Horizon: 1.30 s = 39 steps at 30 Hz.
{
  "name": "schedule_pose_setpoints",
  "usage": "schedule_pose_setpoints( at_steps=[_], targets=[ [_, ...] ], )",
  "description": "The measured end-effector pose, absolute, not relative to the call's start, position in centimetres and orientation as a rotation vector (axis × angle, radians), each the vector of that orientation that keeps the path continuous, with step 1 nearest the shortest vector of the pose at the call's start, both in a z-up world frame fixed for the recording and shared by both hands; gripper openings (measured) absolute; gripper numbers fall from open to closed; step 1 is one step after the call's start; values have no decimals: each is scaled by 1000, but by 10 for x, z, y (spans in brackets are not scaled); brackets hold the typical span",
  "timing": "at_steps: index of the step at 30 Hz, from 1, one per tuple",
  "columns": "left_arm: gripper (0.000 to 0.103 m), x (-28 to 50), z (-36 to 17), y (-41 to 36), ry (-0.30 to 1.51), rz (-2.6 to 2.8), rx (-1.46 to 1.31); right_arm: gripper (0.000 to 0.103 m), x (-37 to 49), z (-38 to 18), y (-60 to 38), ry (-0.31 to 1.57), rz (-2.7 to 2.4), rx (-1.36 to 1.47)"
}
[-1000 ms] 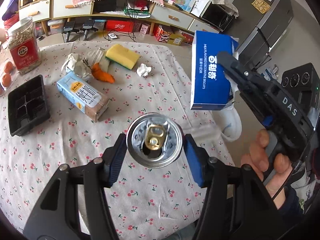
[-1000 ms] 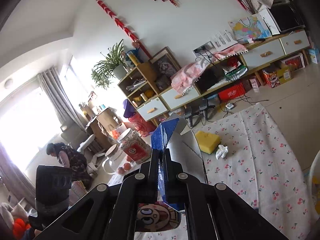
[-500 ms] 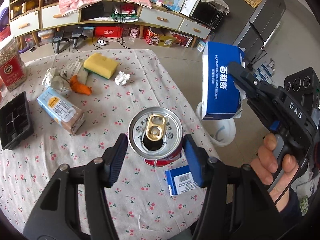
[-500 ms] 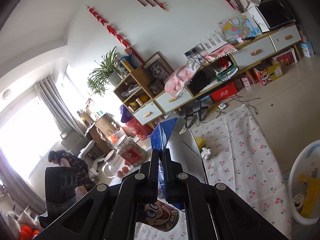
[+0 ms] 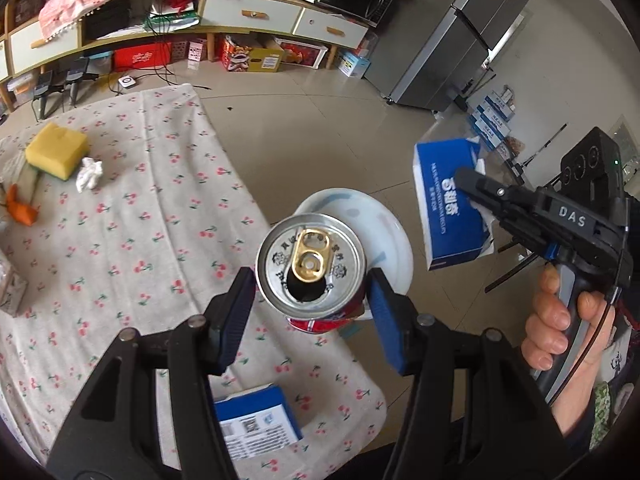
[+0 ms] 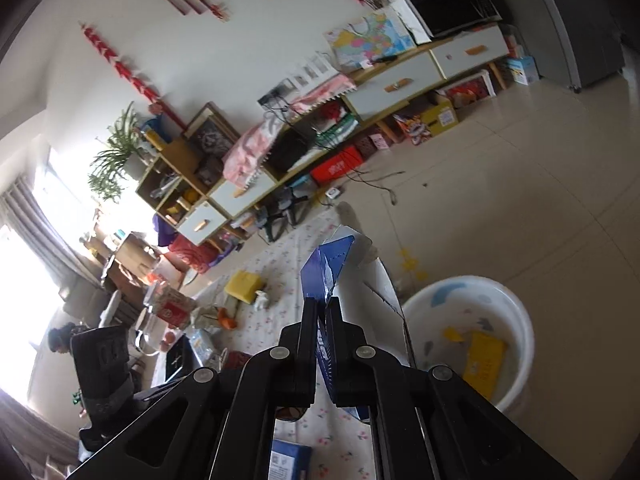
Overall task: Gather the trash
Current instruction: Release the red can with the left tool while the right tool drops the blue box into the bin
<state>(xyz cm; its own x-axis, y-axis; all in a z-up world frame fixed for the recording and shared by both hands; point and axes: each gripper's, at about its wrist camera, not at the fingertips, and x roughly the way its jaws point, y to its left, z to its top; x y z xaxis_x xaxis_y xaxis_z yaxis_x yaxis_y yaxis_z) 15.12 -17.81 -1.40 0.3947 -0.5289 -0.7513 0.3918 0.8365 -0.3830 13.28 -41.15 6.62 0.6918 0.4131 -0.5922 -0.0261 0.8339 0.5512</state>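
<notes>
My left gripper is shut on an opened red drink can and holds it above the table's right edge, next to the white trash bin on the floor. My right gripper is shut on a blue and white tissue box; the box also shows in the left wrist view, held in the air right of the bin. The bin holds yellow scraps.
On the cherry-print tablecloth lie a yellow sponge, a crumpled tissue, an orange peel and a small blue box near the front edge. A fridge and shelves stand behind.
Both grippers have moved right, away from the table's middle, carrying the can and the tissue box. The trash bin has come into full view beneath them.
</notes>
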Motion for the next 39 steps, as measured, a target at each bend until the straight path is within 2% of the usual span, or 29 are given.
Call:
schedule_pose_setpoints(
  at_steps=[7,10,13,14,20,23,28,30,39],
  targets=[
    [59,179,-45,-230,1089,-599,-175,5,171,3,-426,984,73,401],
    [59,185,-54,-238,1115,-592,-184,5,187,-21,-432,1045,50,432],
    [59,187,-57,-241,1129,-593,-188,7,193,-30,-434,1083,-4,400],
    [59,187,-57,-247,1129,-594,-186,12,194,-32,-435,1098,-13,404],
    [59,192,-59,-257,1133,-614,-186,19,193,-27,-447,1086,-49,463],
    [59,194,-63,-259,1142,-617,-191,29,189,-21,-447,1074,-40,488],
    [59,192,-72,-271,1161,-633,-185,31,181,-3,-452,1036,-54,504],
    [59,191,-78,-281,1175,-637,-167,38,176,5,-457,1014,-82,506],
    [59,203,-105,-319,1247,-591,-121,41,167,17,-471,964,-102,552]
  ],
)
